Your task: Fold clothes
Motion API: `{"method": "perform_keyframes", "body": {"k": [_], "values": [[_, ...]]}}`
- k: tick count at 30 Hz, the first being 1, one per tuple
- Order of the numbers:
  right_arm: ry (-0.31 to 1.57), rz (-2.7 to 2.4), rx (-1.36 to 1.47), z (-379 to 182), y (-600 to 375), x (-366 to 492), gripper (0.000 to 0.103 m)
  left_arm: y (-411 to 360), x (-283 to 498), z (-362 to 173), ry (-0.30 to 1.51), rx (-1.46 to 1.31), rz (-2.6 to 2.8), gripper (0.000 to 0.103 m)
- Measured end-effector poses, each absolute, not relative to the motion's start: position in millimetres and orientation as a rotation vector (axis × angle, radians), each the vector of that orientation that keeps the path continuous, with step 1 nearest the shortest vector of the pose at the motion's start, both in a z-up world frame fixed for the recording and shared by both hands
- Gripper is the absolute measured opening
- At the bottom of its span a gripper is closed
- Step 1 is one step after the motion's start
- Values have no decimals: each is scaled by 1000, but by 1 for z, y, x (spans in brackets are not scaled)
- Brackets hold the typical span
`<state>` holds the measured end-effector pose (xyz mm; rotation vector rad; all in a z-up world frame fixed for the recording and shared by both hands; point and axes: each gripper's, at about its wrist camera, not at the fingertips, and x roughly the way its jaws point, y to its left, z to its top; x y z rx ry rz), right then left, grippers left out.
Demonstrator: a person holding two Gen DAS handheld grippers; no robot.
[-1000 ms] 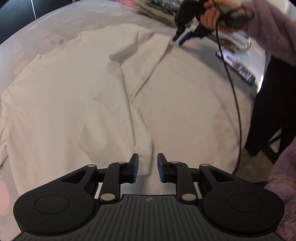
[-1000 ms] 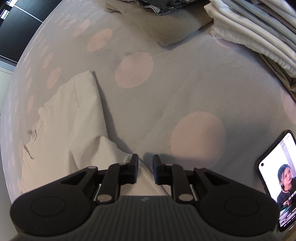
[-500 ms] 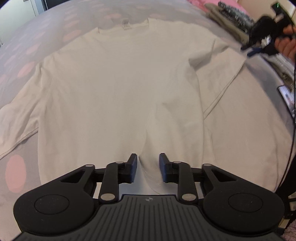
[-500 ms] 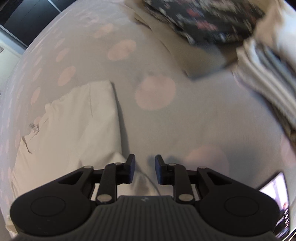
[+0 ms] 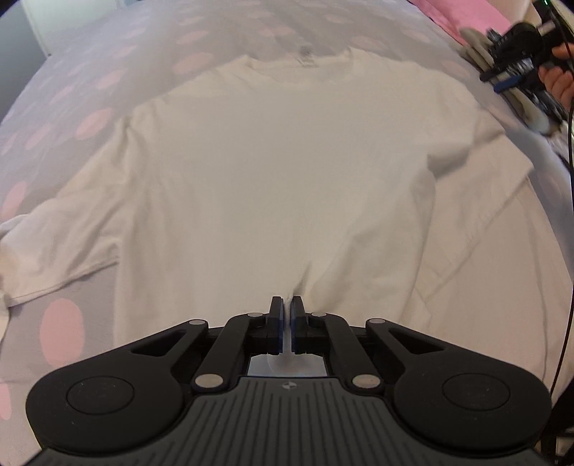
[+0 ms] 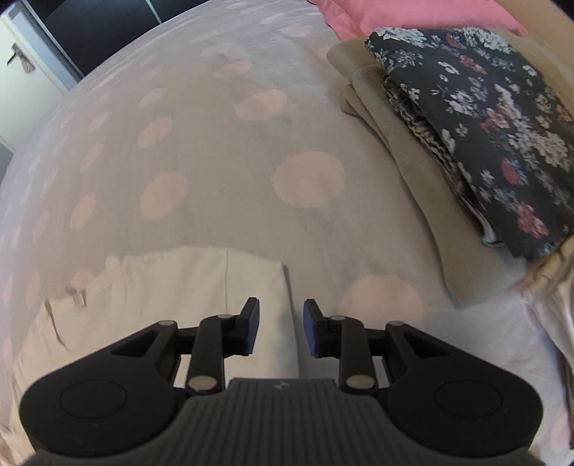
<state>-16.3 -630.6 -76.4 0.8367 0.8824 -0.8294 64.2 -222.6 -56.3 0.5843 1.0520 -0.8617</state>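
Shirt [image 5: 280, 172] flat, collar far, hem pinched by left gripper [image 5: 286, 315].

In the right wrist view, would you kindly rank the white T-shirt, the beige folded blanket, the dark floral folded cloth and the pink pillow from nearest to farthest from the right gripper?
1. White T-shirt: lower left, its edge between the open fingers of the right gripper.
2. Beige folded blanket: right.
3. Dark floral folded cloth: stacked on the blanket, upper right.
4. Pink pillow: top edge.

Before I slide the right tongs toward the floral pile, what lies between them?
In the right wrist view, only bare dotted bedsheet separates the right tongs from the floral pile.
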Motion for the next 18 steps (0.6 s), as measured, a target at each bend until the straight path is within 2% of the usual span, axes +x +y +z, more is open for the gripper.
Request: {"method": "perform_keyframes", "body": {"k": [10, 12, 13, 14, 18], "values": [[887, -811, 861, -115, -657, 10, 30, -225, 86, -48, 1018, 510, -806, 2], [902, -804, 861, -120, -660, 10, 23, -227, 89, -48, 1019, 505, -799, 2], [902, -798, 860, -119, -661, 9, 7, -228, 90, -48, 1019, 500, -796, 2], [902, -791, 860, -119, -663, 8, 3, -228, 91, -47, 1020, 492, -791, 2], [862, -791, 887, -115, -667, 1, 2, -233, 107, -30, 1001, 469, -778, 1]]}}
